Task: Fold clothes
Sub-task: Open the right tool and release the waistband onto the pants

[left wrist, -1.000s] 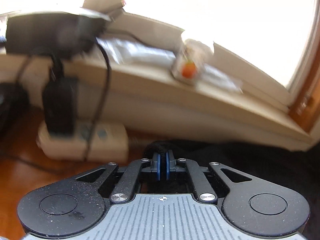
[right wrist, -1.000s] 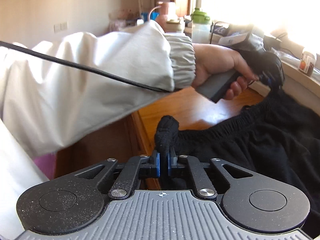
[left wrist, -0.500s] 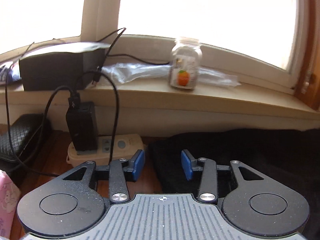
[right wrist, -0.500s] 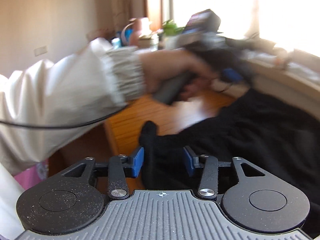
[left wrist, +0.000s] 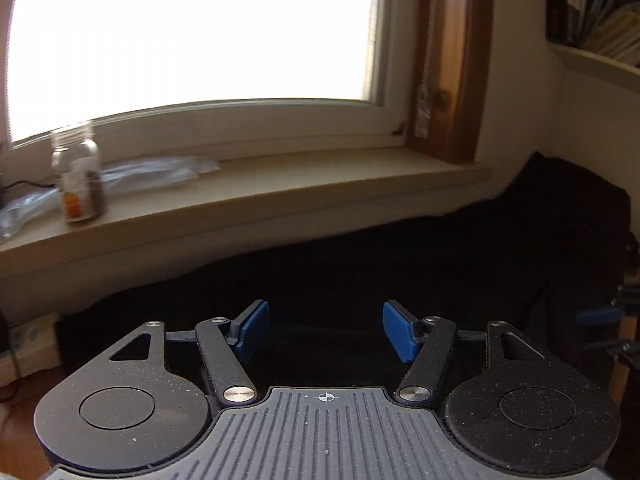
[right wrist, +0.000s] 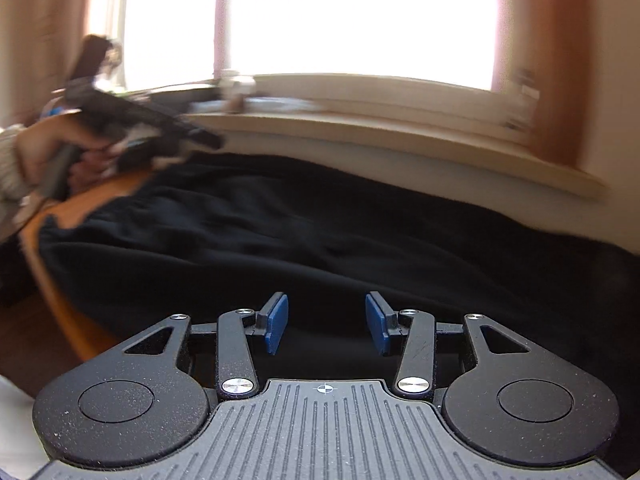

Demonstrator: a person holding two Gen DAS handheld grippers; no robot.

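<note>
Black garment [right wrist: 320, 232] lies spread along the surface's window edge; both released, left gripper [left wrist: 326, 330] and right gripper [right wrist: 326, 328] should pinch 2 matching corners squarely.

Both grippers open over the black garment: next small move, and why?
Probably lower the right gripper onto the black fabric garment and shut on an edge. Both it and the left gripper are open and empty, and the garment lies spread on the wooden table, not yet folded.

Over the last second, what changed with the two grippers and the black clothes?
Both the left gripper and right gripper let go of the black garment, opened wide and swung rightward along the windowsill. The garment stays on the table.
</note>
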